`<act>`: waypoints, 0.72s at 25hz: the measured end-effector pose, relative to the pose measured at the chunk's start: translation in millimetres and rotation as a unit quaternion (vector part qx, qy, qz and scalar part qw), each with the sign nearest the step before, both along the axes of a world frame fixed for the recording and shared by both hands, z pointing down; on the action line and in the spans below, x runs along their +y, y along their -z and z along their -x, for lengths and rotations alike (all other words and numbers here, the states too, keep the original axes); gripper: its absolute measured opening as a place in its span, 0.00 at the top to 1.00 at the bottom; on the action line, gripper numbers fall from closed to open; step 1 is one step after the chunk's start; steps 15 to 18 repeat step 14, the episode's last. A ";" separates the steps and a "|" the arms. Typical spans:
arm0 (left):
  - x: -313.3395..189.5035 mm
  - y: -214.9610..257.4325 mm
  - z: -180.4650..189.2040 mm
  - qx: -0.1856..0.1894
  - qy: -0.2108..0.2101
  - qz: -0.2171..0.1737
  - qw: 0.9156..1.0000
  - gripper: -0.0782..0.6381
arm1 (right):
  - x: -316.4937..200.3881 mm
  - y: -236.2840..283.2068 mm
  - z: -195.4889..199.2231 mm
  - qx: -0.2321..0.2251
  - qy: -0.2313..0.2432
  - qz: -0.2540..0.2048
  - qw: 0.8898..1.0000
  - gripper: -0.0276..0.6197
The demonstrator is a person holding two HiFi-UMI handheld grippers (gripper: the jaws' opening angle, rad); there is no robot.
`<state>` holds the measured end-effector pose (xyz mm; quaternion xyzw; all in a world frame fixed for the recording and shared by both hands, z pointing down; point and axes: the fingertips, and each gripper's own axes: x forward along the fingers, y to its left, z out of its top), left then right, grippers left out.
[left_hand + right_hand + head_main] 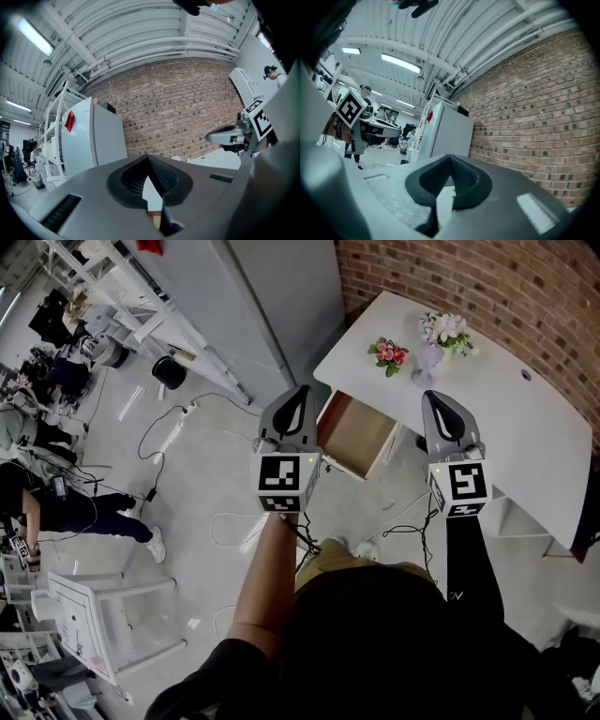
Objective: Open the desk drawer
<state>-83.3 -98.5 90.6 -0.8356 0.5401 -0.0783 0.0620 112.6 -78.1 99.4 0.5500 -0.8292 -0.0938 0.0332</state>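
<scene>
The white desk stands at the upper right of the head view. Its drawer is pulled out and shows a bare brown wooden inside. My left gripper hangs in the air just left of the drawer's front corner, shut with nothing between its jaws. In the left gripper view its jaws meet at the tip. My right gripper hovers to the right of the drawer, over the desk's front edge. It is also shut and empty. Neither gripper touches the drawer.
On the desk stand a small pink bouquet and a vase of white flowers. A brick wall runs behind it, with a grey cabinet to its left. Cables, a white chair and a person are on the floor at the left.
</scene>
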 end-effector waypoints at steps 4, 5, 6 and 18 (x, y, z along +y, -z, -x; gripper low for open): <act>1.7 -0.2 -0.2 -0.001 -0.001 0.002 1.000 0.88 | 1.3 -0.5 2.8 0.002 0.003 0.000 1.000 0.96; 2.1 -0.3 0.2 -0.001 -0.001 0.002 1.000 0.88 | 1.7 -0.7 3.4 0.002 0.004 0.000 1.000 0.96; 2.5 -1.0 0.7 -0.003 0.000 0.004 1.000 0.88 | 2.0 -0.8 3.7 0.001 0.005 0.000 1.000 0.96; 5.1 3.3 0.3 -0.005 0.002 -0.009 1.000 0.88 | 1.4 -3.5 -1.3 -0.031 0.004 0.004 1.000 0.96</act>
